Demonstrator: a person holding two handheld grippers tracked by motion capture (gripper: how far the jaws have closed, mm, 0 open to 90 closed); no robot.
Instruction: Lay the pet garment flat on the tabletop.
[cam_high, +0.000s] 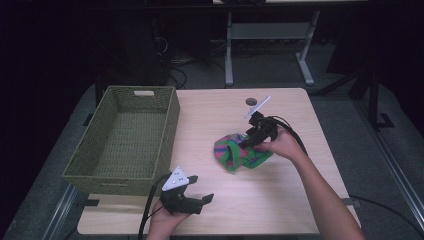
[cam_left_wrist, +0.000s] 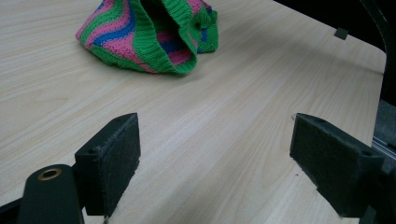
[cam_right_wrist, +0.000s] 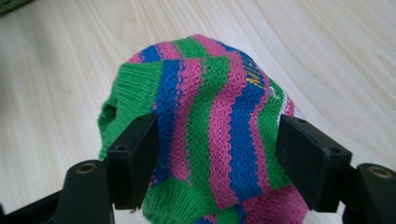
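Striped ribbed-knit hat (cam_right_wrist: 219, 135) bunches between right claw (cam_right_wrist: 217, 154) pads.

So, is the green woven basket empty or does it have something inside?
Empty. In the high view the green woven basket shows only its bare woven floor; the striped knitted hat lies outside it on the table.

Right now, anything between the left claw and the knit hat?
Nothing. In the left gripper view, bare wooden table runs from the open left claw to the striped knit hat. The high view agrees.
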